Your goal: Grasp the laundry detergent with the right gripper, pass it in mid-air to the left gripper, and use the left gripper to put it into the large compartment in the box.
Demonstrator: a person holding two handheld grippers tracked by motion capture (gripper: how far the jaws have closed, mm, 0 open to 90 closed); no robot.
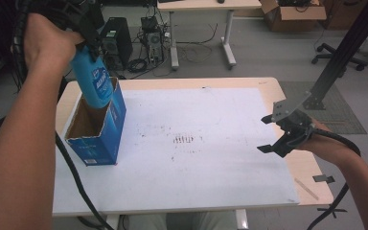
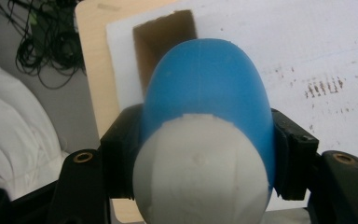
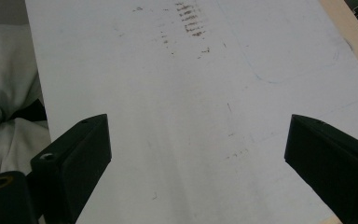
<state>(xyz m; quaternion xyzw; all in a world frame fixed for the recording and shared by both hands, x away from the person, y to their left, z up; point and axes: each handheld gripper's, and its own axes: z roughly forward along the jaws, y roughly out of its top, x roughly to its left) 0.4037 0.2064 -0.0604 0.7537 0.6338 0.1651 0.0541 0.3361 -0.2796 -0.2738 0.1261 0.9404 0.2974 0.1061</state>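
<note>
My left gripper (image 1: 90, 40) clamps the blue bottle (image 1: 94, 82) by its upper end, its lower end inside the open blue box (image 1: 106, 136) at the table's (image 1: 268, 85) left. My right gripper (image 1: 278, 136) hangs open above the white board (image 1: 201, 143).

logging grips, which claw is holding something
The left claw: it is shut on the blue bottle above the open box. The right claw is open and empty over the table.
</note>
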